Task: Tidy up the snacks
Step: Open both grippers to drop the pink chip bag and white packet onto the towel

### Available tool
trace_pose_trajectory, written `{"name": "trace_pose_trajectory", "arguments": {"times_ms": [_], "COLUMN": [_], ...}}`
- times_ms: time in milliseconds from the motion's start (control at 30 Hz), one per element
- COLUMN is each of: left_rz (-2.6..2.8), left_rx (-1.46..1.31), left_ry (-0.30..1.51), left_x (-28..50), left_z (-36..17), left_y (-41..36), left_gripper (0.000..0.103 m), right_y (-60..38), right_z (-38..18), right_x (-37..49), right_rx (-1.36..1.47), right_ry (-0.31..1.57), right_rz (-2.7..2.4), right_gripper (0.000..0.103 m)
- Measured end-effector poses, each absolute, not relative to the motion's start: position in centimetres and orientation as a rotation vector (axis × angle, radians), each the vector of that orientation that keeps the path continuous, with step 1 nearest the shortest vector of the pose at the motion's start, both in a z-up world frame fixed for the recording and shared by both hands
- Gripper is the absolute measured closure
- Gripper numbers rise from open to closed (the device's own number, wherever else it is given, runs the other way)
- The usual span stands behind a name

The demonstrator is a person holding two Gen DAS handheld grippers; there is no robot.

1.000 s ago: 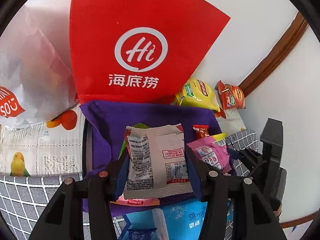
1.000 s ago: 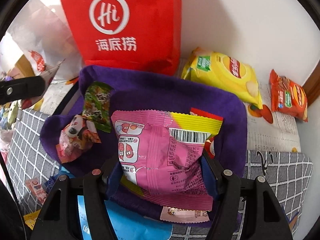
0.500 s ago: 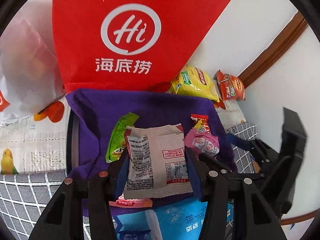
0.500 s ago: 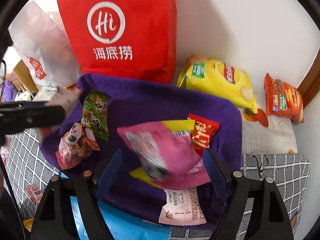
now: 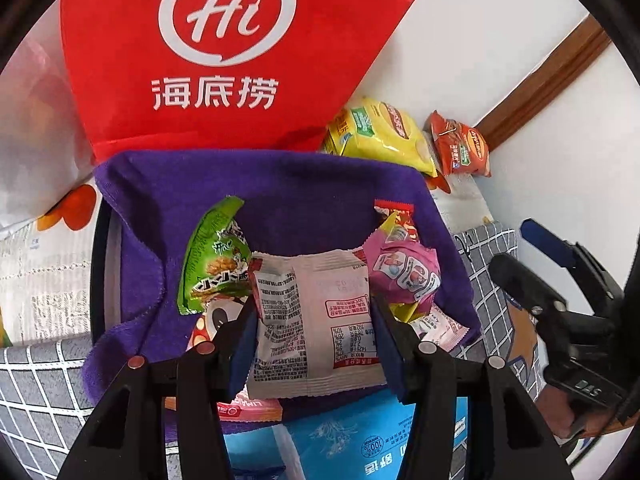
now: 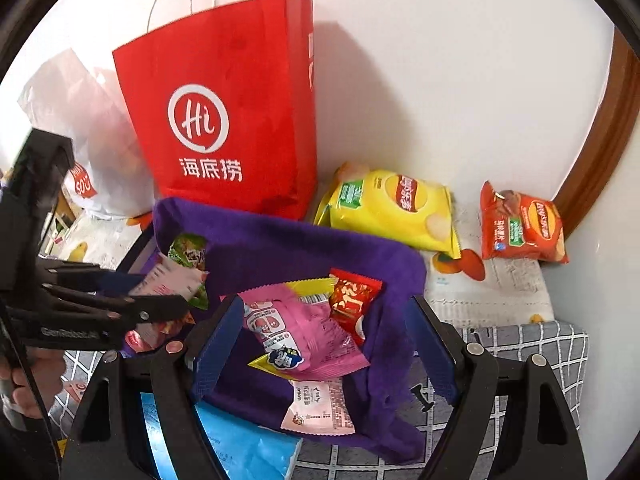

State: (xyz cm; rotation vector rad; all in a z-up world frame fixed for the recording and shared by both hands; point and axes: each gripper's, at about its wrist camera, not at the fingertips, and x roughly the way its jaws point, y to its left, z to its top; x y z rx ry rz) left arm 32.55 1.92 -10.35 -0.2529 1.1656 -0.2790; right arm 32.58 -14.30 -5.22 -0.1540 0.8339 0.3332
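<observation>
Snacks lie gathered on a purple cloth (image 6: 304, 248) spread over a bench covered in grey checked fabric (image 6: 520, 344). The left tongs (image 5: 314, 320) are clamped on a pale grey packet (image 5: 316, 312), its printed back facing the camera, held above the near edge of the cloth. Just left of that packet lies a green packet (image 5: 212, 256), and on its right a pink packet (image 5: 404, 272) rests crumpled against a small red packet (image 5: 400, 220).

The right tongs (image 6: 326, 344) stand wide apart with nothing between them, over the near right part of the cloth. In the right wrist view the pink packet (image 6: 296, 332) lies on the cloth in the gap between the blue pads, touching neither, with the red packet (image 6: 352, 296) just behind it and a pale pink packet (image 6: 320, 404) at the near hem.

Behind the cloth a red paper bag (image 6: 224, 120) stands upright against the white wall. To its right a yellow chip bag (image 6: 388, 208) and an orange chip bag (image 6: 520, 228) lie near the wall. A blue pack (image 5: 360, 440) lies beneath the near edge of the cloth.
</observation>
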Motion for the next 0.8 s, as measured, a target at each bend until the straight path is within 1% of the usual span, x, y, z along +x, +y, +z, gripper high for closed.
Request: {"name": "trace_pose_trajectory", "arguments": {"times_ms": [167, 333, 433, 500, 800], "left_rz": [-0.278, -0.28, -0.283, -0.287, -0.3], "left_rx": [-0.259, -0.256, -0.276, -0.284, -0.314], "left_ry": [1.175, 1.181, 1.173, 1.158, 1.069], "left_x": [32.6, 32.7, 32.7, 32.5, 31.1], "left_z": [-10.7, -10.8, -10.4, -9.8, -6.4], "left_y": [2.0, 2.0, 2.2, 2.4, 3.7], "left_gripper": [0.051, 0.048, 0.041, 0.033, 0.033], "right_y": [-13.9, -13.0, -12.4, -12.3, -12.4], "right_z": [-4.7, -4.6, -4.3, -4.1, -3.1], "right_x": [31.8, 31.3, 30.6, 30.2, 29.6], "right_rx": [-0.172, -0.216, -0.247, -0.256, -0.19], "right_ry": [0.815, 0.801, 0.775, 0.764, 0.761], "right_rz": [0.344, 0.322, 0.322, 0.319, 0.298], "right_gripper": [0.021, 0.021, 0.021, 0.021, 0.021]}}
